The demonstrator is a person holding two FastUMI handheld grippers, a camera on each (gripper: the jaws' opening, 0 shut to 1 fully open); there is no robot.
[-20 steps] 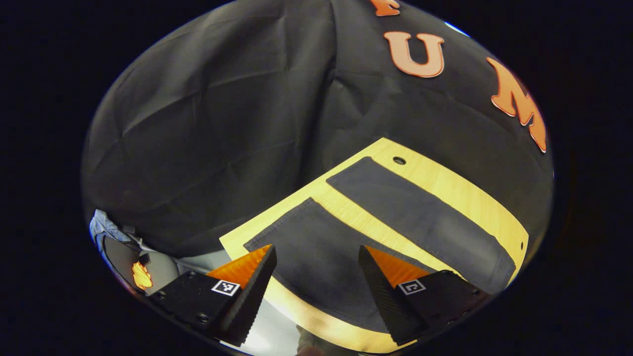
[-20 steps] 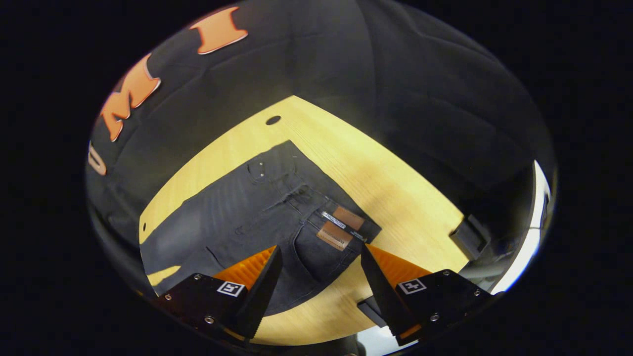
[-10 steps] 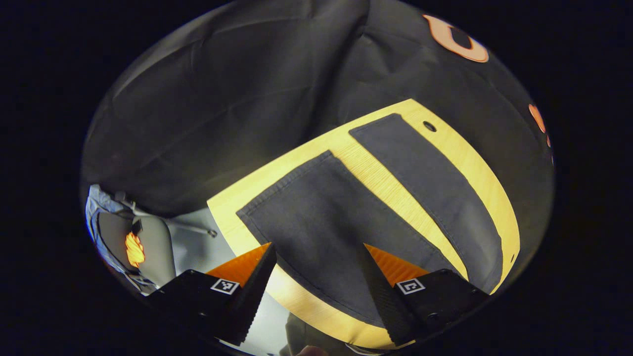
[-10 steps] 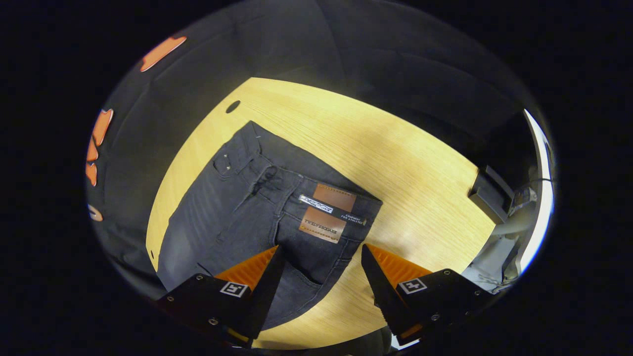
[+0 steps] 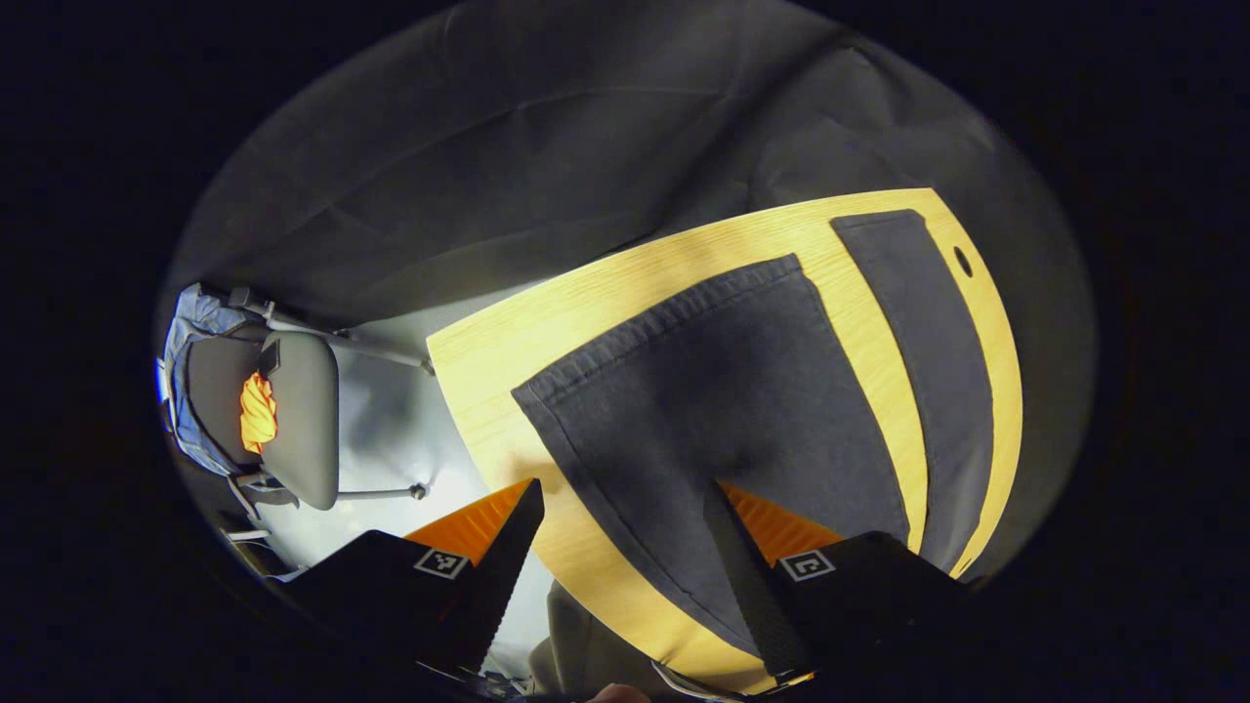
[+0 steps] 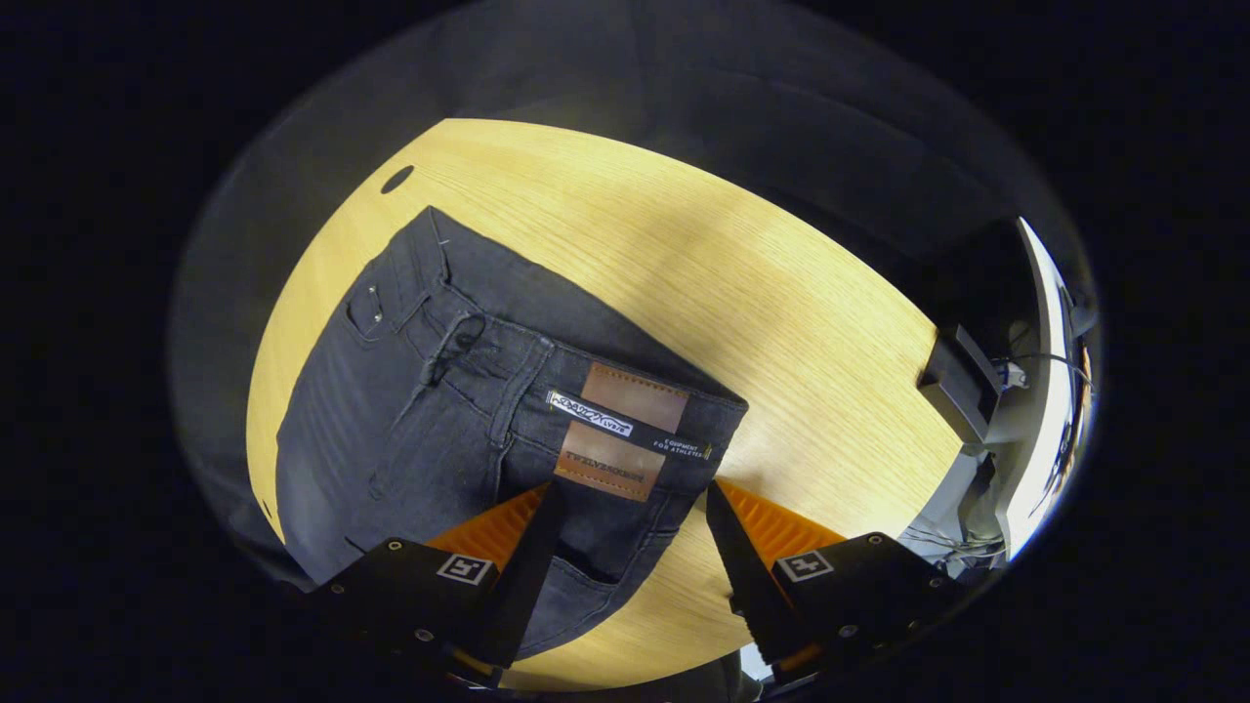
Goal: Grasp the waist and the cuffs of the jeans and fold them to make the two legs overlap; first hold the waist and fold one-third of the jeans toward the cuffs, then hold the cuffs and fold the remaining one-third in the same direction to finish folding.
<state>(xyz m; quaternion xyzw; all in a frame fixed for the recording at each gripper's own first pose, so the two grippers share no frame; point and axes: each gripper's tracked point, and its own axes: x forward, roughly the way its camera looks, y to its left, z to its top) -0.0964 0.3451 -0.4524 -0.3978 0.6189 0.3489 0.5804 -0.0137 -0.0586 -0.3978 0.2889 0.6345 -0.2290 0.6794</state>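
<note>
Left gripper (image 5: pixel 620 532) and right gripper (image 6: pixel 630 532): both spread apart, holding nothing, poised above dark jeans (image 6: pixel 469 420) lying flat on wooden table (image 6: pixel 781 322).

Could pinch only one layer at near cuff (image 5: pixel 674 322) or waistband (image 6: pixel 586 371), spoiling overlap; thick ribbed denim, stiff leather patch (image 6: pixel 610 474), far leg (image 5: pixel 928 371) apart.

Dark jeans (image 6: pixel 410 420) lie flat on the table, legs (image 5: pixel 723 410) apart (waist patches up).

Dark charcoal jeans (image 6: pixel 420 410) with brown patches (image 6: pixel 635 397) on a yellow wood-grain table (image 6: pixel 781 322).
</note>
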